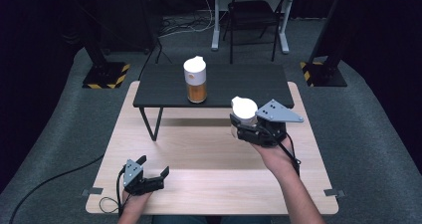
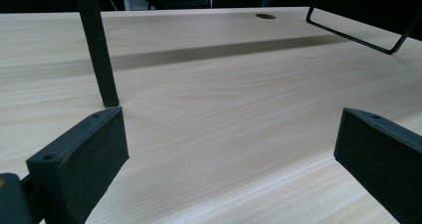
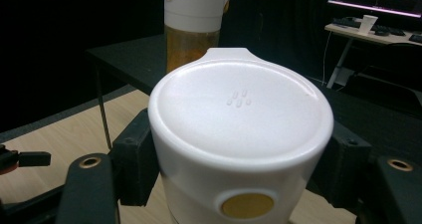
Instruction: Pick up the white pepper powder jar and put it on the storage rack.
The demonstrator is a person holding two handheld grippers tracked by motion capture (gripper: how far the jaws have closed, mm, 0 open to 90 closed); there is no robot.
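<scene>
Light wooden table (image 1: 209, 184), dark room beyond. Near edge: left gripper (image 1: 152, 170), jaws spread apart, idle, nothing between them. Mid-table: right gripper (image 1: 244, 127) clamped on a white-lidded cup (image 1: 244, 107), carried above the wood. Farther: black raised shelf (image 1: 164, 87) bearing a second, amber-bodied cup (image 1: 195, 79). Step, as judged: transport. Next move likely needs a level lift onto the shelf, clear of the standing cup.

White-lidded cup (image 1: 244, 109) (image 3: 241, 149): upright, right of frame centre in the high view, held above the wooden bench. The lid is flat and round, with a small tab at its far edge and a round amber button on the white side wall. Black pads press against both sides of the cup below the lid.
</scene>
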